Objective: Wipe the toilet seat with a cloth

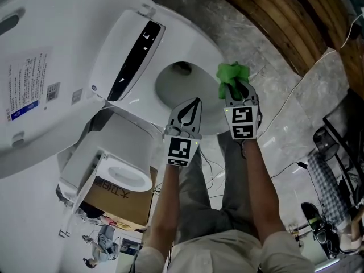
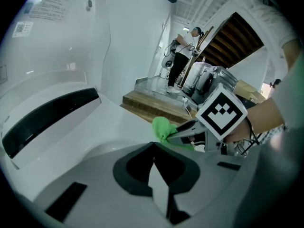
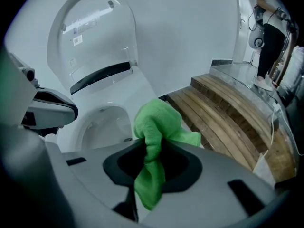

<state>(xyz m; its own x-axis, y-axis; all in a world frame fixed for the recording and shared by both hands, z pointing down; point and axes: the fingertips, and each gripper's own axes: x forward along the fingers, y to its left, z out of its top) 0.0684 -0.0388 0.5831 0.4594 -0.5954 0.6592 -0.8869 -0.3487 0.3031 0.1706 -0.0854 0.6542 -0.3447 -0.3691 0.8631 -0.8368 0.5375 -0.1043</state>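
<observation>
A white toilet stands with its lid [image 1: 51,67] raised; the seat [image 1: 211,120] rings the bowl [image 1: 179,84]. A bright green cloth [image 1: 232,74] is bunched in my right gripper [image 1: 236,87], which is shut on it over the right side of the seat. In the right gripper view the cloth [image 3: 156,120] bulges past the jaws of the right gripper [image 3: 151,145] and a tail hangs back between them. My left gripper [image 1: 195,101] hovers over the seat's near edge, just left of the right one. The left gripper [image 2: 154,144] is shut, tips meeting on nothing.
A black control strip [image 1: 135,53] runs along the toilet's left side. A wooden step [image 1: 273,16] lies beyond the toilet, with cables [image 1: 293,98] on the stone floor at right. A white bin [image 1: 122,175] and cardboard box [image 1: 116,201] sit at left. A person [image 2: 183,56] stands far off.
</observation>
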